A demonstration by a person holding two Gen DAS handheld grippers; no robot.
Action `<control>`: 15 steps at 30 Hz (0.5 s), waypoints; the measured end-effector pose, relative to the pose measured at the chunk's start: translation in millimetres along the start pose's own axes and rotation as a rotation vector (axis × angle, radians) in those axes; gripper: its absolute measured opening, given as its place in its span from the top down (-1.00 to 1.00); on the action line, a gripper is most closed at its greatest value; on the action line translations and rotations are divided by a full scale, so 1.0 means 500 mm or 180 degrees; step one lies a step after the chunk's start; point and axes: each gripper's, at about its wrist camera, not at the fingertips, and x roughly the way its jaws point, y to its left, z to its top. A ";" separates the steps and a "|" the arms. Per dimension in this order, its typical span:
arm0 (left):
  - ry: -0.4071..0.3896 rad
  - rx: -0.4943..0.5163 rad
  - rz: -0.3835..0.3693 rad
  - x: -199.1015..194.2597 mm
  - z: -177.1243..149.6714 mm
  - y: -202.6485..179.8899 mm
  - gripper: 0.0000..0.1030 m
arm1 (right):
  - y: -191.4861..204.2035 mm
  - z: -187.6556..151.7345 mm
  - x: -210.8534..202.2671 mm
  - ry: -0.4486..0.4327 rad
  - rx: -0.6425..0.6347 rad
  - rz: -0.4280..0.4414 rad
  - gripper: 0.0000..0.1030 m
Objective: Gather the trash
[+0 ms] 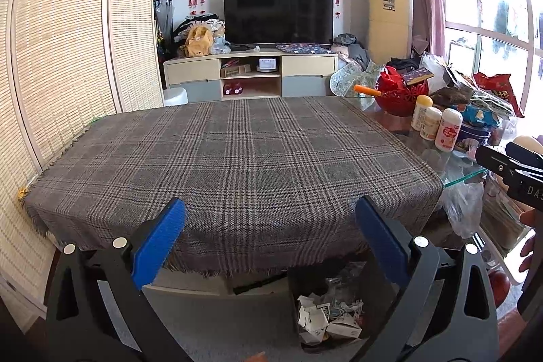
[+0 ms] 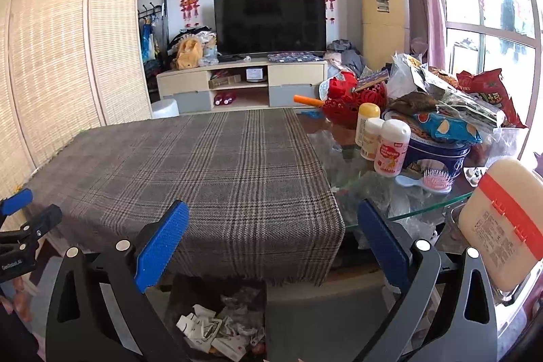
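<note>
My left gripper [image 1: 269,236] is spread wide with nothing between its blue pads [image 1: 159,243]; my right gripper [image 2: 273,240] gapes the same, empty. Both hover over the near edge of the plaid tablecloth [image 1: 237,158]. At six o'clock below them, the dark trash bin [image 2: 217,318] on the floor holds crumpled paper scraps [image 1: 325,318]. At two o'clock, bottles [image 2: 390,148] and snack bags crowd the glass table [image 2: 427,206].

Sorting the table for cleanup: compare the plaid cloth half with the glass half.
The plaid cloth lies bare and opaque, with nothing on it; the glass tabletop is see-through and crowded with bottles, a tin and snack bags. The cloth's edge is fringed, the glass's smooth. Both form one tabletop.
</note>
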 end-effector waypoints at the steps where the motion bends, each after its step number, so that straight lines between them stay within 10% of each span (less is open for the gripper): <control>1: -0.0017 0.0009 0.0004 -0.001 0.000 -0.003 -0.84 | 0.001 0.000 -0.002 -0.0013 -0.0005 0.0004 -0.94; 15: -0.0130 0.0022 -0.0042 -0.004 0.004 -0.025 -0.84 | -0.007 0.002 -0.017 -0.0091 -0.0002 0.0018 -0.94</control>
